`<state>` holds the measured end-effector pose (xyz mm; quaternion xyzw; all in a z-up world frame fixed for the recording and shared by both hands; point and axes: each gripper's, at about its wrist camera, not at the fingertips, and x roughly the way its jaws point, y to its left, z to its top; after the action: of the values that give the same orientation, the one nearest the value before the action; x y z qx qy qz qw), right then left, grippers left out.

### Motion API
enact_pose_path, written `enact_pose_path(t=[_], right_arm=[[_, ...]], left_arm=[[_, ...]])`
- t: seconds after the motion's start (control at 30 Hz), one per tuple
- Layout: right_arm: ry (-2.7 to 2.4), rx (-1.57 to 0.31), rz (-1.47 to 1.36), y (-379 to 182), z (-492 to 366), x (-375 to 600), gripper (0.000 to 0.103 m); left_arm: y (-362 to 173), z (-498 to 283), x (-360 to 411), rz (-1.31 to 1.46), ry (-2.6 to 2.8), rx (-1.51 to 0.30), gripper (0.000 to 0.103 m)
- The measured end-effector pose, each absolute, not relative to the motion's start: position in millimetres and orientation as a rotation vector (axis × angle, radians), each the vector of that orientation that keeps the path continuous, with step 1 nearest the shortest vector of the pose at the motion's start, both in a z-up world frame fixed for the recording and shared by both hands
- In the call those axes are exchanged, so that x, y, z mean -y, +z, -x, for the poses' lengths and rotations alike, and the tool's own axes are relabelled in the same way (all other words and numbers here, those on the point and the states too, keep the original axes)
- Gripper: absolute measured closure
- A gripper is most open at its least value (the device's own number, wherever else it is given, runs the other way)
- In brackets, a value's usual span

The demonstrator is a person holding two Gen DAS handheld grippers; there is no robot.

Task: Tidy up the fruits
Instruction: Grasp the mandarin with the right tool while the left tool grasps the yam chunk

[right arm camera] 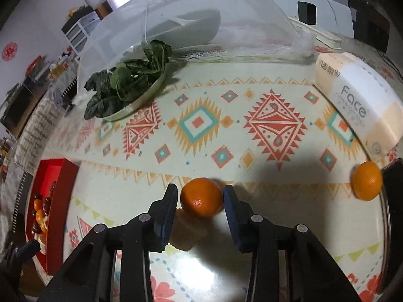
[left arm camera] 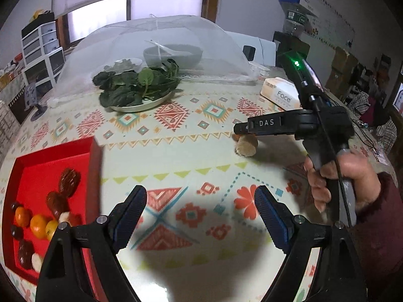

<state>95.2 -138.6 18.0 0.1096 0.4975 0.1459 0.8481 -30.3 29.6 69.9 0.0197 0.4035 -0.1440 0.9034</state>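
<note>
A tangerine (right arm camera: 201, 197) lies on the patterned tablecloth, right between the fingertips of my right gripper (right arm camera: 200, 193). The pads stand close on either side without pressing it, so that gripper is open. A tan, fuzzy fruit (right arm camera: 186, 234) sits just below the fingers. In the left wrist view the right gripper (left arm camera: 239, 128) hovers over that tan fruit (left arm camera: 246, 147), held by a hand (left arm camera: 337, 176). A second tangerine (right arm camera: 367, 181) rests far right. My left gripper (left arm camera: 200, 216) is wide open over bare cloth. The red tray (left arm camera: 55, 148) at its left holds tangerines (left arm camera: 37, 224) and dark red fruits (left arm camera: 69, 181).
A plate of leafy greens (left arm camera: 136, 88) stands mid-table in front of a mesh food cover (left arm camera: 156, 40) over a bowl. A tissue pack marked Face (right arm camera: 357, 100) lies back right. A dark object (right arm camera: 393, 181) sits beside the second tangerine. The red tray (right arm camera: 58, 176) is at the table's left edge.
</note>
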Motion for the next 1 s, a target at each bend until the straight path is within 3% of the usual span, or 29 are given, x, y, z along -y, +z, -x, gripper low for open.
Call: enact_pose_path(t=[0.1, 0.47, 0.53, 0.57, 0.6, 0.67, 1.0], right_arm=[[0.298, -1.034, -0.246, 18.5, -90.5, 146.0, 0.068], [0.23, -0.855, -0.41, 33.5, -68.6, 209.8, 0.068], [0.236, -0.84, -0.418, 36.1, -67.7, 213.5, 0.068], [0.246, -0.836, -0.425, 37.5, -67.4, 213.7, 0.068], [0.256, -0.833, -0.428, 38.1, -67.6, 213.0, 0.068], [0.269, -0.829, -0.424, 38.9, -67.3, 210.3, 0.068], [0.278, -0.8, -0.402, 40.1, -62.5, 203.4, 0.068]], left_arm=[[61.9, 16.7, -13.6, -0.068, -0.312, -0.856, 0.016], [28.5, -47.9, 59.2, -0.154, -0.38, -0.905, 0.016], [21.5, -56.9, 68.0, -0.178, -0.378, -0.909, 0.022], [17.6, -60.5, 71.0, -0.184, -0.381, -0.919, 0.033], [13.1, -64.0, 74.2, -0.186, -0.382, -0.936, 0.05], [10.0, -65.7, 75.8, -0.2, -0.366, -0.93, 0.066], [48.1, -30.6, 12.4, -0.061, -0.31, -0.873, 0.07]])
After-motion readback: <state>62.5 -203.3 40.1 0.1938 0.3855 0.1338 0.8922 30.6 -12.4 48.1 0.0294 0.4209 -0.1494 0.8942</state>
